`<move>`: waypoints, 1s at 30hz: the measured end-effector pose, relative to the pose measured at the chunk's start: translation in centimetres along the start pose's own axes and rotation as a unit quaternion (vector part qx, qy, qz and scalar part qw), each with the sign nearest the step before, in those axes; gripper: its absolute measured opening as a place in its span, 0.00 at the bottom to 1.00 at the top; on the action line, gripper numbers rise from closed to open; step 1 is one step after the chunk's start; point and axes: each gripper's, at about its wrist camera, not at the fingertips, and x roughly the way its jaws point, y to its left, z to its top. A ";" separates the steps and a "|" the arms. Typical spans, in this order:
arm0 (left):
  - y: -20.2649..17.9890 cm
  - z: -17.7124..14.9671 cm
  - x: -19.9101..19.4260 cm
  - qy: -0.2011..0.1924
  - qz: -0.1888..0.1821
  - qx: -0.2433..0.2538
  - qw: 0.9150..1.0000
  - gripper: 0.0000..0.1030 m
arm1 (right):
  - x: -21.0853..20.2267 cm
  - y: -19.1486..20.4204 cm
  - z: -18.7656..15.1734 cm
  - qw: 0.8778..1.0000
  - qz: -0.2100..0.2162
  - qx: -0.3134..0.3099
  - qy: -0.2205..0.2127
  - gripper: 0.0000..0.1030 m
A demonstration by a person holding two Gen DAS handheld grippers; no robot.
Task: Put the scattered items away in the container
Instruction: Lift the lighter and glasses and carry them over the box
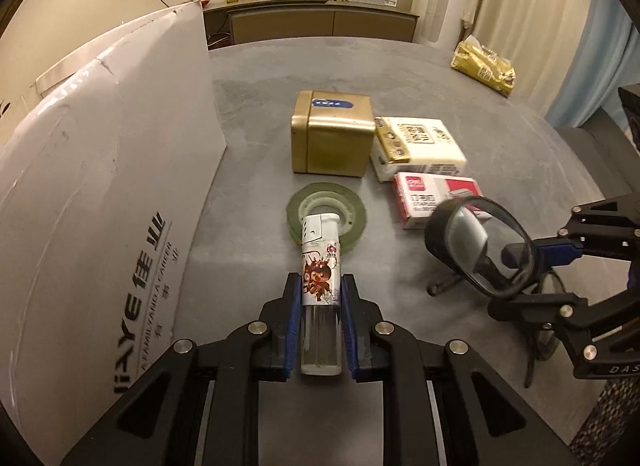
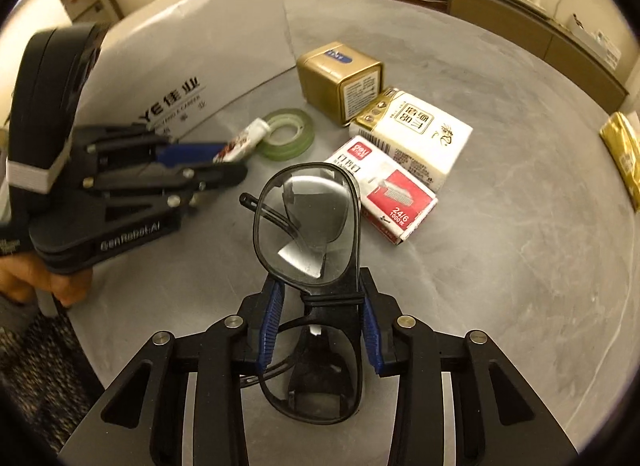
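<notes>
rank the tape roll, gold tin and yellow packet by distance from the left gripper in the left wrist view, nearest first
From the left gripper:
1. Tape roll, flat on the table just ahead, behind the held lighter.
2. Gold tin, farther ahead, centre.
3. Yellow packet, far right edge of the table.

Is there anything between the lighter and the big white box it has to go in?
Nothing visible. The left tool holds the lighter over bare table, with the white box right beside it. The box's opening is out of view.
</notes>
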 end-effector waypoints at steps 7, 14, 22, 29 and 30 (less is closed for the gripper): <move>0.1 0.0 -1.5 -0.015 -0.012 -0.014 1.000 0.19 | -1.3 -0.3 0.9 0.999 0.022 0.027 -0.023 0.34; 0.1 -0.7 -2.9 -0.016 0.008 -0.010 1.000 0.19 | -0.7 0.6 0.9 0.999 0.018 0.037 -0.030 0.33; -0.7 -2.1 -5.2 -0.027 0.034 0.000 0.999 0.19 | -1.6 1.6 0.7 0.998 0.022 0.033 -0.042 0.33; -1.8 -2.7 -7.2 -0.031 0.045 0.016 0.998 0.19 | -2.7 2.4 0.8 0.997 0.026 0.032 -0.059 0.33; -1.9 -2.7 -7.6 -0.032 0.046 0.017 0.998 0.19 | -2.9 2.6 0.9 0.997 0.026 0.032 -0.063 0.33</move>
